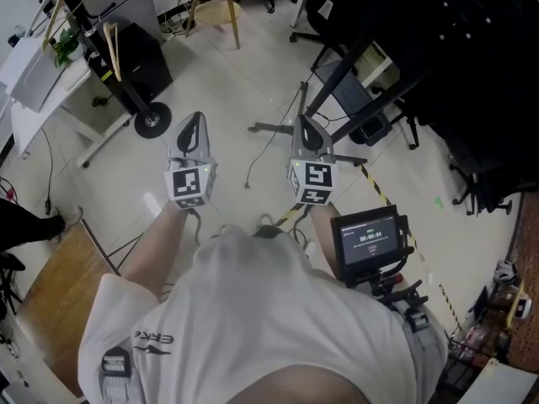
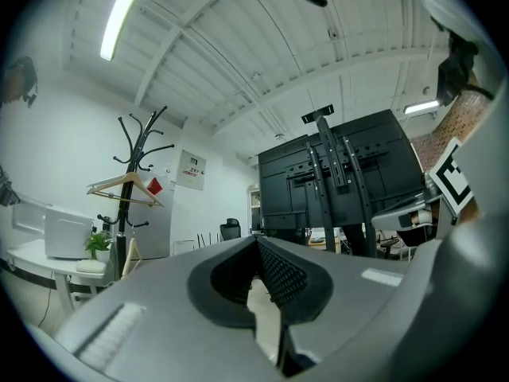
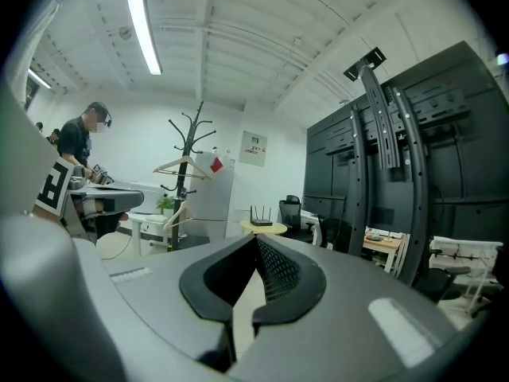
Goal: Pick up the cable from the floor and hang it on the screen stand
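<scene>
Head view, left claw [image 1: 195, 120] and right claw [image 1: 305, 125] both closed and empty, held side by side above the floor [image 1: 240, 78], cable [image 1: 252, 173] lying on the floor between them, screen stand [image 1: 334, 77] just beyond

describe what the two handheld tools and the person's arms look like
The left grey plastic tool and the right grey plastic tool are smooth tapering shells, each lined inside with black dimple-textured pads. Behind each sits a white cube with black square markers. The person wears a white short-sleeved t-shirt with dark lettering on the left sleeve; the forearms are uncovered.
</scene>
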Tool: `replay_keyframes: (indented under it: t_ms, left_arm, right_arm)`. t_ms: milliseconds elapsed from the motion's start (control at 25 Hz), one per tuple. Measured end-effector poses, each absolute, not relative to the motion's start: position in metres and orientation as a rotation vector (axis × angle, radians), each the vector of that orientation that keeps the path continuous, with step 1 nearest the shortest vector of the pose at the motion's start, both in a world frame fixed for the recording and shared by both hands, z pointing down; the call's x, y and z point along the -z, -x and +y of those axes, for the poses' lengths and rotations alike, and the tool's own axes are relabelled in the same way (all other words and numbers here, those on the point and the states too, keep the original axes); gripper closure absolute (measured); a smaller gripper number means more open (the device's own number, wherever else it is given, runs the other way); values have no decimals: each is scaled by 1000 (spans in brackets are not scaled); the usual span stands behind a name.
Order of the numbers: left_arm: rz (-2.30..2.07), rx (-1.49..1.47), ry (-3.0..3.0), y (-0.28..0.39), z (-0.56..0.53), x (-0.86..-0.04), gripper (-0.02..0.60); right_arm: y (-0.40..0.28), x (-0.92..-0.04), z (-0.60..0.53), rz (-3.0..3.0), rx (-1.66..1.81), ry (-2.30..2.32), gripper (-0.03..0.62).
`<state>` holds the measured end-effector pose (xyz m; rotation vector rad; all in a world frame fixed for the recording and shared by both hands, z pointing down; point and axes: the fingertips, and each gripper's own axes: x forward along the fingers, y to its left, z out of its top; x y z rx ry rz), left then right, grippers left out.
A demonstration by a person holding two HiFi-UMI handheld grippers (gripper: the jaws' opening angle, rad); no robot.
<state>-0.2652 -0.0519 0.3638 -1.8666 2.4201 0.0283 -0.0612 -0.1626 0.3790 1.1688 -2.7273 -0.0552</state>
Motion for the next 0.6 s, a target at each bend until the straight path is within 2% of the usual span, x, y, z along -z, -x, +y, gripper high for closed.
replay_keyframes:
  t_ms: [320,600]
  left_arm:
    - [2468,36,1884,260,-64,-396,580]
    - [2540,184,1945,259,-97,-465,580]
  right_arm:
    - [57,-407,-171,-2699,31,-1123,580]
    - [61,-486,-202,-2608,-74,-1026,580]
